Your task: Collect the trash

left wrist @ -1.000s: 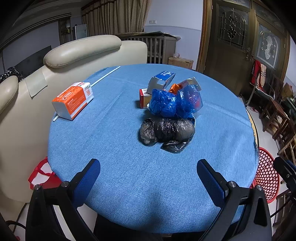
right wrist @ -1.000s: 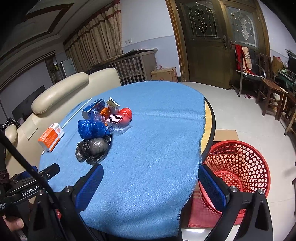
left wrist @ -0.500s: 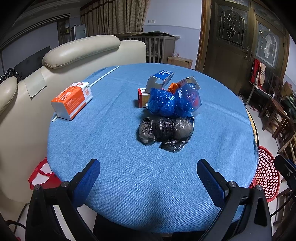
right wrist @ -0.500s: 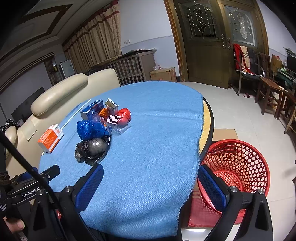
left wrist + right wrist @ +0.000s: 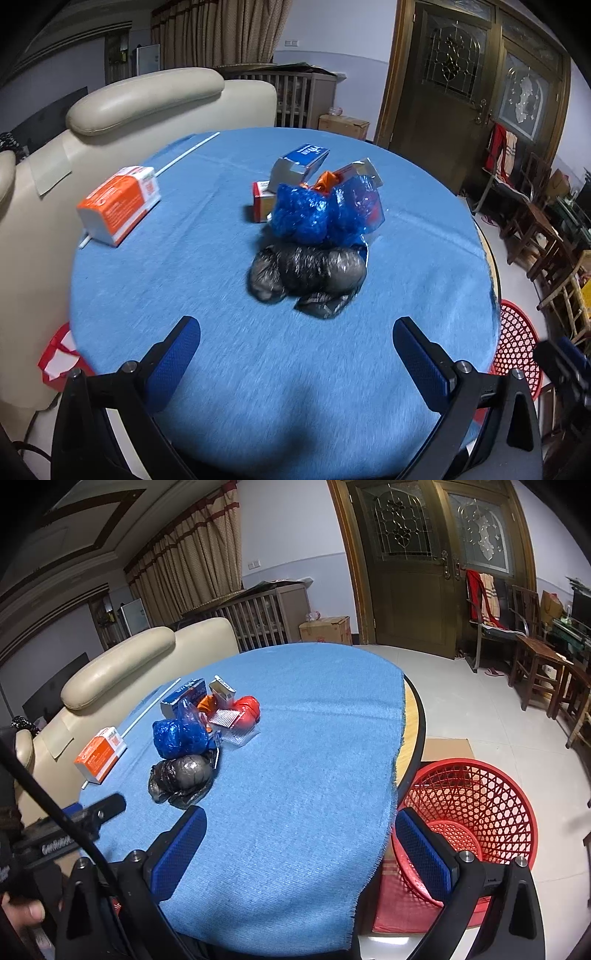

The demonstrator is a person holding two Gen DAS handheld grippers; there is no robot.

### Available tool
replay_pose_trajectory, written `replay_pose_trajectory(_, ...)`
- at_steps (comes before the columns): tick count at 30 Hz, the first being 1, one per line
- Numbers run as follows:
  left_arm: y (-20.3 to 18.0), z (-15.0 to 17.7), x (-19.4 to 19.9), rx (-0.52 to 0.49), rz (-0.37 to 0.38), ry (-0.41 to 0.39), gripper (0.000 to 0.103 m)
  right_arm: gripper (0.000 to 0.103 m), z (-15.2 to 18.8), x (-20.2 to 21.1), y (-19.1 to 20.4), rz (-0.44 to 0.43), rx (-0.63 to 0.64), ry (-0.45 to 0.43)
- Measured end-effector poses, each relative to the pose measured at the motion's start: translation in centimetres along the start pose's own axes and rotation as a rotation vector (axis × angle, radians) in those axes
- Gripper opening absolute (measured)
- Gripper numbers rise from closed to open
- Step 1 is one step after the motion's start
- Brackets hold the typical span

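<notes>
A pile of trash lies mid-table on the blue cloth: a black crumpled bag (image 5: pixel 308 275) (image 5: pixel 183 777) nearest, blue bags (image 5: pixel 325 210) (image 5: pixel 179 736) behind it, small boxes (image 5: pixel 301 164) and a red bag (image 5: pixel 245 710) farther back. My left gripper (image 5: pixel 295 350) is open and empty, short of the black bag. My right gripper (image 5: pixel 301 843) is open and empty over the table's near right part. A red mesh basket (image 5: pixel 476 812) (image 5: pixel 517 343) stands on the floor to the right of the table.
An orange and white box (image 5: pixel 118 203) (image 5: pixel 99 755) and a white stick (image 5: pixel 188 151) lie at the table's left. A cream sofa (image 5: pixel 140 103) stands behind the table. Wooden chairs (image 5: pixel 535 668) stand at the far right. A red bag (image 5: pixel 59 354) hangs low left.
The left gripper has moved slightly forward toward the black bag; the pile looks a little larger. The right gripper has barely moved. Both stay open.
</notes>
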State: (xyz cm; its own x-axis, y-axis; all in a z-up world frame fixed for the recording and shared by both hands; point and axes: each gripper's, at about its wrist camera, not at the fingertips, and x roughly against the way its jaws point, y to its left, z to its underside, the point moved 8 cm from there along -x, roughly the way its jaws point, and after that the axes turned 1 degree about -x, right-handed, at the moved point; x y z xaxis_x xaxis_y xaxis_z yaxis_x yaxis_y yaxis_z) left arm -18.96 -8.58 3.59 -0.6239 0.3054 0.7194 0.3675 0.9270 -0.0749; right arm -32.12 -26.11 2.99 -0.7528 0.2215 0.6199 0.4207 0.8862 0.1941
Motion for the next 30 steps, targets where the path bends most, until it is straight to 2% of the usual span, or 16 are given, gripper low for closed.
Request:
replay_pose_trajectory(6, -2.1, -1.5, -5.2, -0.016, 0.044, 0.075, 0.103, 0.103, 1.2, -1.9, -1.8, 0.009, -0.044, 0.054)
replay_pose_trajectory(15, -2.4, -3.7, -12.0, -0.062, -0.034, 0.122, 0.103, 0.103, 3.0, -4.8, -5.8, 0.043, -0.135, 0.134)
replay_pose_trajectory(18, -2.2, -3.5, -13.4, -0.056, -0.011, 0.155, 0.103, 0.103, 3.5, -5.6, -6.6, 0.049, -0.156, 0.159)
replay_pose_trajectory(19, -2.1, -3.3, -13.6, -0.061, -0.002, 0.152, 0.098, 0.103, 3.6, -5.9, -6.7, 0.051, -0.158, 0.166)
replay_pose_trajectory(20, -2.0, -3.3, -13.6, -0.076, -0.010, 0.146, 0.087, 0.103, 3.7, -6.1, -6.6, 0.051, -0.158, 0.172)
replay_pose_trajectory(21, -1.8, -3.2, -13.7, -0.095, -0.019, 0.146, 0.085, 0.103, 3.6, -6.3, -6.6, 0.051, -0.156, 0.177)
replay_pose_trajectory(24, -1.5, -3.1, -12.6, -0.097, 0.020, 0.129, 0.073, 0.103, 3.4, -7.2, -5.8, 0.044, -0.133, 0.192)
replay_pose_trajectory(30, 0.5, -2.0, -9.8, -0.058, 0.077, 0.111, 0.068, 0.103, 0.7, -8.5, -1.5, -0.009, -0.039, 0.178)
